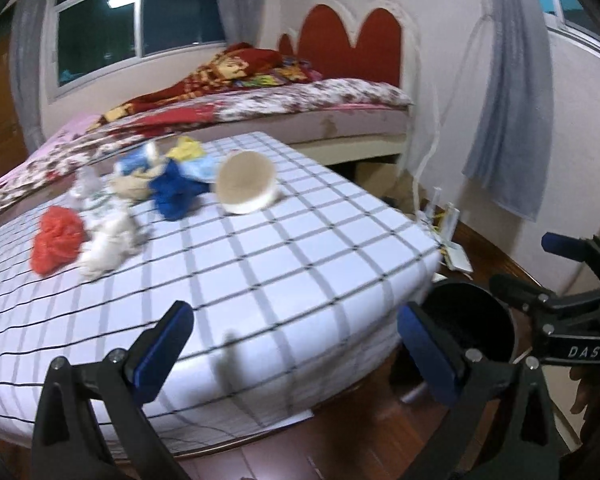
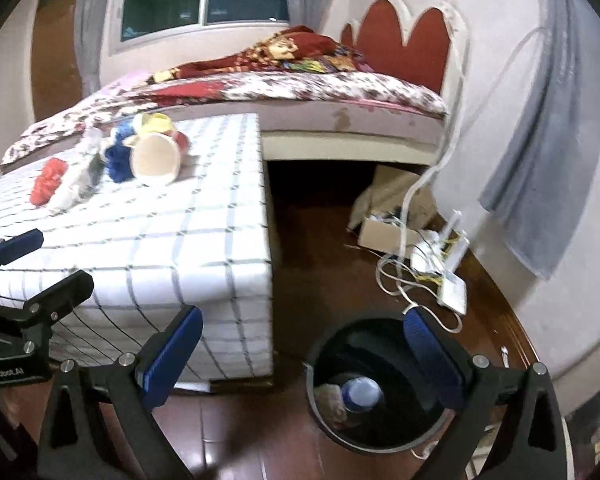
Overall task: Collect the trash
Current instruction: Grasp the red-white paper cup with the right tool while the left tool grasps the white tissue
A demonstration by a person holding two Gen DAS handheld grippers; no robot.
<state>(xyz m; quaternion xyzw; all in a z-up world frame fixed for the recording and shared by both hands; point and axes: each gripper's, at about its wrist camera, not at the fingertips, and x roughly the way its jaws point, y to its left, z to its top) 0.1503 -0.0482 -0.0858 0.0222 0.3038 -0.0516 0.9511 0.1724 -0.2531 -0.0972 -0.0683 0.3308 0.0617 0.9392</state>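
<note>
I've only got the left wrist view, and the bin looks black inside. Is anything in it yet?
Observer: Yes. The right wrist view looks down into the bin. A pale crumpled piece and a round bluish-white thing lie at the bottom.
Operator: Are the right tongs carrying anything?
Observer: No. The right tongs are open and empty, just above the bin's rim.

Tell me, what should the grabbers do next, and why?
Probably send the left gripper toward the paper cup lying on its side on the checked table. Both grippers are open and empty, the right gripper hangs over the bin, which already holds some trash, and more scraps wait on the table.
</note>
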